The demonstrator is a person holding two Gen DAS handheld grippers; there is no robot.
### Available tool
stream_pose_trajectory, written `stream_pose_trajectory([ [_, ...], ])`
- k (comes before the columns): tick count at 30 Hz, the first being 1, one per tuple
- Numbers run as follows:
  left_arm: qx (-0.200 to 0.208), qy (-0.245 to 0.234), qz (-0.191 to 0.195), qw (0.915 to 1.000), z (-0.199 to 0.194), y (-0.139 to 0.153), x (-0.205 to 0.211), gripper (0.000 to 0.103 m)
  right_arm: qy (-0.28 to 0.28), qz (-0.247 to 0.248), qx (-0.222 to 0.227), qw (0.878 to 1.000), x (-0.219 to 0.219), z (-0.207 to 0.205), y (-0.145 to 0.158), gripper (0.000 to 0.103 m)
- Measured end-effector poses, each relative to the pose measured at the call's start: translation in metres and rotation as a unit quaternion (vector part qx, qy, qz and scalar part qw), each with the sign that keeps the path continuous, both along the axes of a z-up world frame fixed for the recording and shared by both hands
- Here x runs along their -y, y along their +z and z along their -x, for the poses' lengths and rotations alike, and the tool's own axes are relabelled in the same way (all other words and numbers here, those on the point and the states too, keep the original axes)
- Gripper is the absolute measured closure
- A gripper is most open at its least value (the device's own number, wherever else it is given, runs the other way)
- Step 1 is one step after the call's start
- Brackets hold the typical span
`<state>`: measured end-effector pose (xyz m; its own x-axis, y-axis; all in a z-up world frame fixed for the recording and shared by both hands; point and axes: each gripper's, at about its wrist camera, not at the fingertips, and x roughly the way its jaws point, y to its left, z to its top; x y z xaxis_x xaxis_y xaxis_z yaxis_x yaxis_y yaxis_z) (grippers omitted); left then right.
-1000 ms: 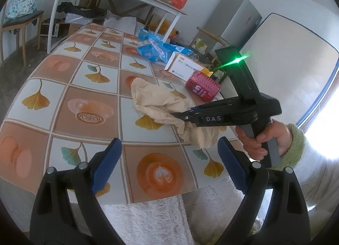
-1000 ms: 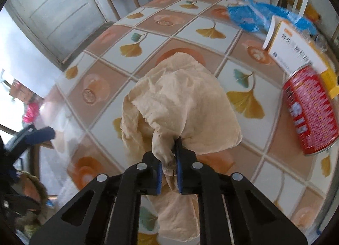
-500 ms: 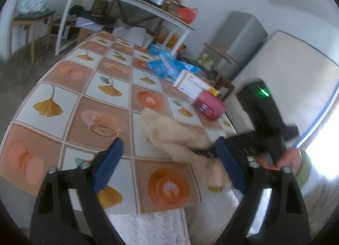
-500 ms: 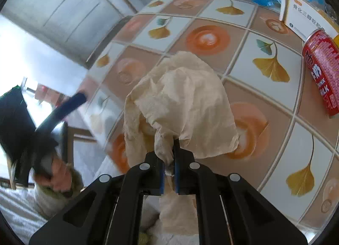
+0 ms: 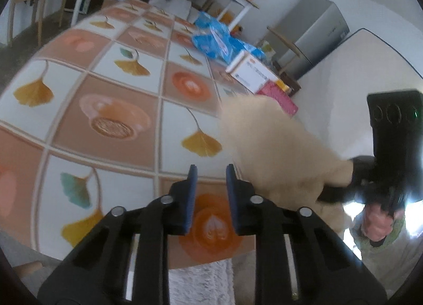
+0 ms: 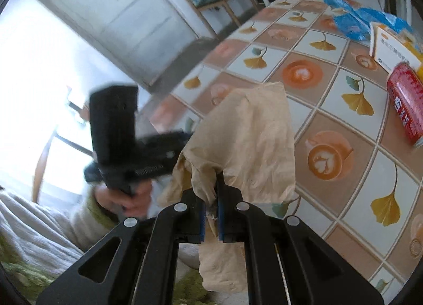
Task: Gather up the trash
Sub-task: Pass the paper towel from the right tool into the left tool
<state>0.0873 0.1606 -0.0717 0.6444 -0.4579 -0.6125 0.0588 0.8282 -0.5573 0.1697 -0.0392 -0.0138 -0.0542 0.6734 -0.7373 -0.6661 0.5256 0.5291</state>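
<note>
Currently: tissue lifted clear of the bench (image 6: pixel 343 109).
My right hand-held gripper (image 6: pixel 210 208) clamps the crumpled tissue (image 6: pixel 248 136) at lower centre for carrying; my left hand-held gripper (image 5: pixel 210 194), jaws just narrowed, grasps nothing.

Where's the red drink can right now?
The red drink can lies on its side at the right edge of the right wrist view, beside the white cardboard box.

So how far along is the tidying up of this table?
Early, by the look of it. No bin or collected pile shows in either view. In hand: the right gripper is clamped on a crumpled beige paper, lifted above the tiled table. The left gripper has just been closing, with nothing between its pads. Left on the table: a red can, a white box and blue plastic bags.
</note>
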Motion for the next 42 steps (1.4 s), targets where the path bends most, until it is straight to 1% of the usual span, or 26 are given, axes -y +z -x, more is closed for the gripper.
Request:
stream_pose_trajectory([
  [4,-0.008,-0.018,0.0,0.9998,0.002,-0.004,0.012,0.085,-0.033,-0.043,-0.048,0.997,0.012,-0.015,-0.007,0.096],
  [8,-0.019,-0.028,0.0,0.9994,0.004,-0.009,0.019,0.085,-0.056,-0.06,-0.093,0.992,0.016,-0.025,-0.021,0.096],
  [10,-0.022,-0.022,-0.001,0.9995,0.007,-0.01,0.015,0.085,-0.073,-0.07,-0.127,0.987,0.02,-0.031,-0.031,0.096],
  [13,-0.009,-0.009,-0.008,0.9999,0.019,-0.005,0.004,0.085,-0.098,-0.084,-0.166,0.978,0.026,-0.037,-0.04,0.096],
  [15,0.009,-0.011,-0.009,0.9999,0.027,0.001,-0.002,0.081,-0.125,-0.084,-0.19,0.97,0.032,-0.042,-0.05,0.096],
  [16,0.017,-0.016,-0.011,0.9997,0.029,0.004,-0.002,0.069,-0.138,-0.081,-0.2,0.967,0.035,-0.045,-0.056,0.096],
  [17,0.028,-0.021,-0.02,0.9992,0.034,0.008,-0.001,0.051,-0.145,-0.078,-0.206,0.965,0.036,-0.046,-0.06,0.096],
  [18,0.041,-0.028,-0.029,0.9984,0.038,0.013,0.002,0.043,-0.152,-0.074,-0.215,0.962,0.036,-0.048,-0.066,0.096],
  [19,0.059,-0.038,-0.044,0.9966,0.042,0.019,0.008,0.033,-0.156,-0.072,-0.222,0.96,0.036,-0.049,-0.07,0.096],
  [20,0.071,-0.046,-0.053,0.995,0.043,0.023,0.012,0.027,-0.158,-0.067,-0.232,0.958,0.035,-0.05,-0.075,0.096],
  [21,0.085,-0.056,-0.067,0.9925,0.045,0.027,0.019,0.025,-0.156,-0.065,-0.24,0.956,0.033,-0.05,-0.079,0.096],
  [22,0.093,-0.06,-0.079,0.9907,0.046,0.03,0.024,0.02,-0.15,-0.062,-0.247,0.955,0.029,-0.049,-0.082,0.096],
  [24,0.111,-0.066,-0.118,0.9846,0.047,0.035,0.04,0.019,-0.138,-0.055,-0.25,0.957,0.023,-0.047,-0.083,0.096],
  [25,0.114,-0.068,-0.131,0.9824,0.046,0.036,0.045,0.018,-0.127,-0.054,-0.254,0.957,0.017,-0.045,-0.083,0.096],
  [28,0.129,-0.077,-0.185,0.9711,0.045,0.035,0.067,0.018,-0.102,-0.054,-0.267,0.957,0.007,-0.04,-0.082,0.096],
  [29,0.139,-0.085,-0.21,0.964,0.045,0.035,0.076,0.018,-0.095,-0.051,-0.268,0.957,0.005,-0.038,-0.082,0.096],
  [31,0.15,-0.092,-0.242,0.9541,0.047,0.034,0.086,0.018,-0.082,-0.052,-0.276,0.956,-0.002,-0.036,-0.082,0.096],
  [32,0.157,-0.099,-0.265,0.9464,0.048,0.032,0.092,0.018,-0.079,-0.052,-0.279,0.956,-0.003,-0.035,-0.082,0.096],
  [34,0.167,-0.107,-0.299,0.9334,0.051,0.029,0.102,0.018,-0.066,-0.051,-0.286,0.955,-0.005,-0.033,-0.082,0.096],
  [36,0.174,-0.116,-0.321,0.9236,0.053,0.025,0.108,0.018,-0.058,-0.058,-0.303,0.949,-0.007,-0.03,-0.084,0.096],
  [37,0.176,-0.119,-0.329,0.9202,0.054,0.024,0.11,0.018,-0.054,-0.058,-0.306,0.949,-0.009,-0.029,-0.084,0.096],
  [38,0.18,-0.121,-0.34,0.9149,0.055,0.022,0.113,0.018,-0.051,-0.059,-0.31,0.948,-0.01,-0.028,-0.085,0.096],
  [40,0.19,-0.126,-0.353,0.9076,0.058,0.021,0.117,0.018,-0.045,-0.07,-0.333,0.939,-0.011,-0.028,-0.087,0.096],
  [42,0.197,-0.131,-0.36,0.9023,0.058,0.02,0.119,0.021,-0.042,-0.076,-0.342,0.936,-0.01,-0.03,-0.089,0.096],
])
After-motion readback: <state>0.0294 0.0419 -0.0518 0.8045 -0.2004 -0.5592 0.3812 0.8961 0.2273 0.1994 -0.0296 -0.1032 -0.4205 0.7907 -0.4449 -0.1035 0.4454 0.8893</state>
